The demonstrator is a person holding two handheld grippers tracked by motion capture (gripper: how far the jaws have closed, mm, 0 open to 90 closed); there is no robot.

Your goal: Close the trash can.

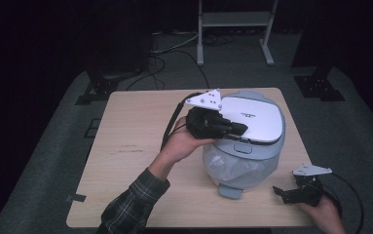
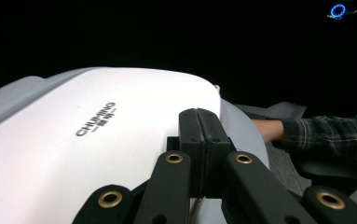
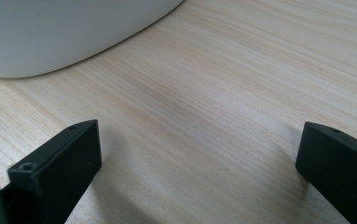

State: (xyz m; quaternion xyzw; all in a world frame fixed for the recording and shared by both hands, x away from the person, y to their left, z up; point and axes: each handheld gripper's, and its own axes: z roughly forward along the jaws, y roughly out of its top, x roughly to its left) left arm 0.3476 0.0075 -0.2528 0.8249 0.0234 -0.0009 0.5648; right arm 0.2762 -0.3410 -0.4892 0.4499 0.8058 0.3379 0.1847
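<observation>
The high view shows the left gripper point(image 1: 240, 128) over the near left part of a white lid point(image 1: 252, 119), its jaws pressed together with nothing between them and their tips resting on or just above the lid's surface. In the left gripper view the two black jaws meet flat against each other in front of the lid point(image 2: 87, 140), which bears dark lettering. The lid sits closed on a pale grey bin point(image 1: 245, 168), lined with a clear bag, that stands on the right half of the wooden table point(image 1: 130, 146). A plaid sleeve point(image 1: 133, 202) leads up from the near edge to the hand holding this gripper. The right gripper point(image 1: 284, 191) lies low at the near right corner of the table, just beside the bin's base, its jaws wide apart and empty. In the right gripper view, bare wood shows between them.
</observation>
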